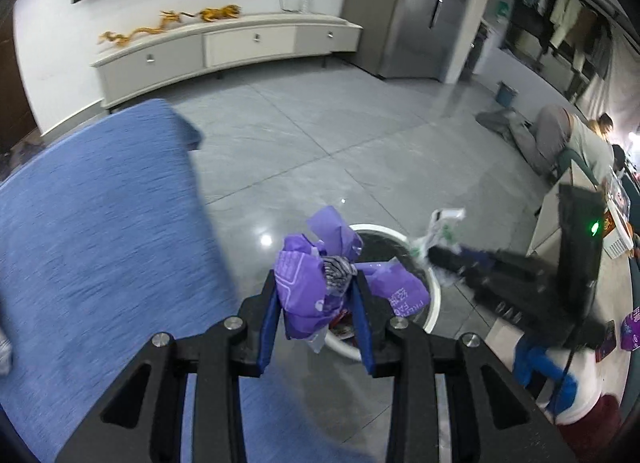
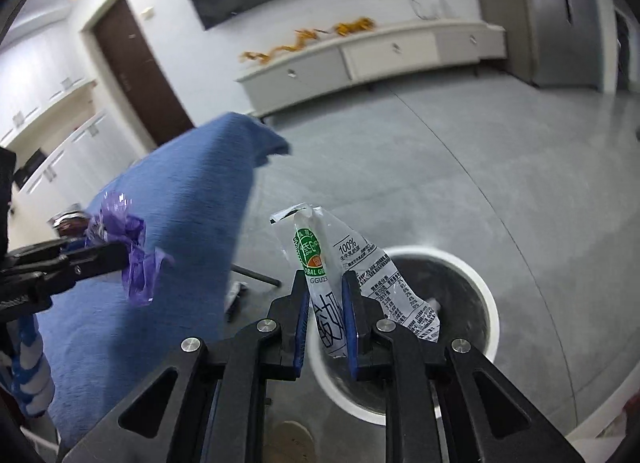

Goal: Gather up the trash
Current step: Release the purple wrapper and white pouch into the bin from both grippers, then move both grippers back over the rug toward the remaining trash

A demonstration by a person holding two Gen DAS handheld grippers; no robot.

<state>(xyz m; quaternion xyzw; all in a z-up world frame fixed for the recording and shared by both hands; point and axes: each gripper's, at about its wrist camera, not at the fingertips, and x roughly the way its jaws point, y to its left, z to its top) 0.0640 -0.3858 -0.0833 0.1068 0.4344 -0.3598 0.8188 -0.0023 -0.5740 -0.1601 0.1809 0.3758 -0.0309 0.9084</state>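
Observation:
My left gripper (image 1: 316,283) is shut on a crumpled purple wrapper (image 1: 304,287) and holds it above the near rim of a round white bin (image 1: 432,303) on the floor. My right gripper (image 2: 326,283) is shut on a white and green milk wrapper (image 2: 320,259) and holds it over the left rim of the same bin (image 2: 488,303). In the left wrist view the right gripper (image 1: 436,255) reaches in from the right with its wrapper (image 1: 440,227). In the right wrist view the left gripper (image 2: 120,255) comes in from the left with the purple wrapper (image 2: 132,255).
A blue cloth-covered surface (image 1: 100,223) lies left of the bin. The grey tiled floor (image 1: 320,135) stretches to a low white cabinet (image 1: 224,51). A table (image 1: 616,295) with packets stands at the right, with seated people (image 1: 576,139) beyond.

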